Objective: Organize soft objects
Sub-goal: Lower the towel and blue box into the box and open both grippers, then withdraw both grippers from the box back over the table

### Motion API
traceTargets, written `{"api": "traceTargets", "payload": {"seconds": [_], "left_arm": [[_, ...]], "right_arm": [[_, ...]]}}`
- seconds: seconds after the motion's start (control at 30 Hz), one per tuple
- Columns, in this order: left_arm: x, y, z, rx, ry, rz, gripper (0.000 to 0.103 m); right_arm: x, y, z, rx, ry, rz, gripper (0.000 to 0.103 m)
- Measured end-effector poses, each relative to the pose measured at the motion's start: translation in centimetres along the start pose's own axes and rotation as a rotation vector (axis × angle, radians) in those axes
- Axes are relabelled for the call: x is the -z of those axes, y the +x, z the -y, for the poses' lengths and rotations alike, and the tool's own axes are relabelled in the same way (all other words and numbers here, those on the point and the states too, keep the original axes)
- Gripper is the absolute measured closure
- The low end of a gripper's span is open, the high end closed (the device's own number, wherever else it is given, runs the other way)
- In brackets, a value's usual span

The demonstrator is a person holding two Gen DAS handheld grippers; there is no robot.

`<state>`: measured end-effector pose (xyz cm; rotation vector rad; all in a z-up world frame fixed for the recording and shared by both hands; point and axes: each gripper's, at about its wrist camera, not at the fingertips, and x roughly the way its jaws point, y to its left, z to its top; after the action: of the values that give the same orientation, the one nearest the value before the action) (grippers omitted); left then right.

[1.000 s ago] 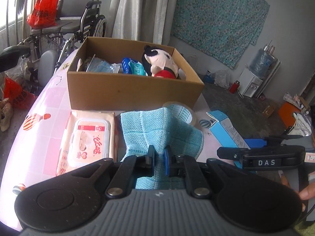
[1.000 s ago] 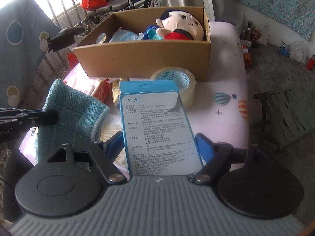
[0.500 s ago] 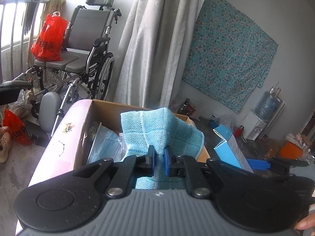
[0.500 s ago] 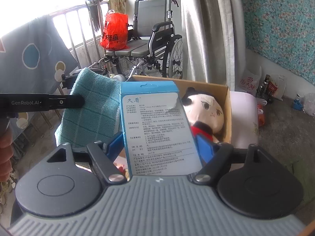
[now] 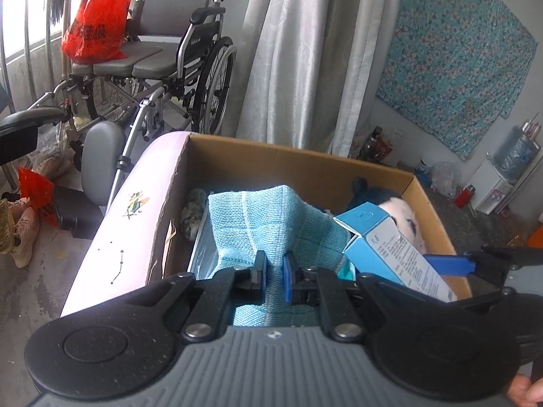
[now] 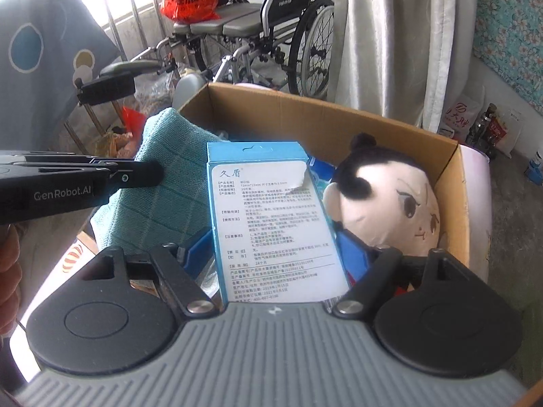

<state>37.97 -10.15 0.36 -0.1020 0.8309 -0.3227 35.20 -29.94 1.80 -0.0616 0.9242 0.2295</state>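
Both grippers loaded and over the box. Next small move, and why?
Probably lower the left gripper a little and open it. It is shut on the blue cloth, which hangs over the open cardboard box, with free space at that end beside the plush doll. The right gripper can follow with its blue carton.

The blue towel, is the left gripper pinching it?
Touching. The left wrist view shows the left gripper shut on a fold of the blue towel, pads pressed against both sides.

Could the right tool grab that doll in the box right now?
Probably not. The right tool is already shut on the blue box, which sits between it and the doll in the cardboard box.
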Motion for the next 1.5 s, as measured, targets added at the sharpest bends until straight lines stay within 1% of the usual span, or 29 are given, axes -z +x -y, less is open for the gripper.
{"api": "traceTargets", "payload": {"seconds": [0.07, 0.13, 0.23, 0.27, 0.3, 0.33, 0.37, 0.4, 0.5, 0.57, 0.63, 0.8, 0.9, 0.97, 1.03, 1.07, 1.1, 1.17, 1.27, 1.33, 1.37, 1.43, 1.47, 1.5], "left_arm": [[0.6, 1.2, -0.5, -0.012, 0.004, -0.033, 0.092], [1.1, 2.0, -0.9, -0.026, 0.011, -0.062, 0.092], [1.6, 3.1, -1.5, -0.02, 0.011, -0.101, 0.087], [1.7, 3.4, -1.6, -0.018, 0.012, -0.119, 0.081], [1.7, 3.6, -1.7, -0.018, 0.013, -0.134, 0.073], [1.8, 3.7, -1.7, -0.018, 0.012, -0.139, 0.067], [2.0, 3.5, -1.7, -0.015, 0.016, -0.138, 0.056], [2.0, 3.4, -1.6, -0.013, 0.022, -0.137, 0.051], [1.7, 2.7, -1.6, -0.034, 0.027, -0.105, 0.051], [1.3, 2.1, -1.9, -0.026, 0.014, -0.093, 0.051], [0.9, 1.2, -2.1, -0.019, 0.002, -0.073, 0.047], [0.4, -2.2, -2.1, -0.025, -0.003, -0.001, 0.031], [0.4, -4.7, -1.8, -0.024, -0.004, 0.039, 0.025], [0.7, -6.4, -1.6, -0.022, -0.003, 0.065, 0.025], [1.2, -7.9, -1.5, -0.029, -0.007, 0.08, 0.025], [1.6, -8.7, -1.5, -0.027, -0.009, 0.085, 0.025], [2.0, -9.5, -1.6, -0.024, -0.015, 0.09, 0.025], [2.9, -10.9, -1.9, -0.018, -0.026, 0.097, 0.023], [4.9, -12.8, -2.5, -0.005, -0.029, 0.102, 0.023], [5.9, -13.5, -2.9, -0.003, -0.027, 0.099, 0.023], [6.2, -13.7, -3.1, -0.002, -0.027, 0.097, 0.023], [7.0, -14.0, -3.6, 0.003, -0.027, 0.094, 0.023], [7.3, -14.0, -3.7, 0.005, -0.027, 0.094, 0.023], [7.6, -14.0, -3.9, 0.009, -0.028, 0.094, 0.023]], "right_arm": [[0.3, 1.6, -0.6, 0.001, -0.034, -0.035, 0.025], [1.7, 2.6, -1.2, 0.01, -0.066, -0.072, 0.025], [2.2, 4.2, -1.8, 0.023, -0.102, -0.119, 0.024], [2.4, 4.6, -2.0, 0.028, -0.116, -0.131, 0.024], [2.4, 4.9, -2.2, 0.033, -0.133, -0.138, 0.023], [2.4, 5.1, -2.5, 0.04, -0.149, -0.143, 0.021], [2.4, 5.2, -2.7, 0.041, -0.159, -0.147, 0.02], [2.3, 5.3, -2.9, 0.04, -0.165, -0.15, 0.017], [1.9, 5.1, -2.7, 0.041, -0.162, -0.147, 0.016], [1.6, 4.5, -2.1, 0.037, -0.133, -0.133, 0.016], [1.4, 3.6, -1.3, 0.015, -0.082, -0.119, 0.016], [1.1, -0.6, 1.6, -0.112, 0.093, -0.04, 0.016], [1.4, -2.9, 2.9, -0.157, 0.175, 0.006, 0.016], [1.5, -3.5, 3.2, -0.145, 0.195, 0.014, 0.017], [1.6, -3.2, 2.8, -0.112, 0.188, -0.013, 0.026], [1.6, -2.7, 2.6, -0.11, 0.182, -0.04, 0.029], [1.7, -2.0, 2.4, -0.101, 0.179, -0.069, 0.034], [1.8, -0.3, 1.6, -0.057, 0.137, -0.119, 0.036], [1.6, 2.3, -0.4, 0.022, 0.002, -0.18, 0.036], [1.6, 3.9, -1.7, 0.061, -0.082, -0.215, 0.039], [1.5, 4.8, -2.3, 0.078, -0.123, -0.239, 0.044], [1.7, 6.0, -3.2, 0.117, -0.18, -0.276, 0.08], [1.8, 6.2, -3.5, 0.135, -0.202, -0.277, 0.082], [1.8, 6.0, -3.8, 0.131, -0.225, -0.263, 0.084]]}}
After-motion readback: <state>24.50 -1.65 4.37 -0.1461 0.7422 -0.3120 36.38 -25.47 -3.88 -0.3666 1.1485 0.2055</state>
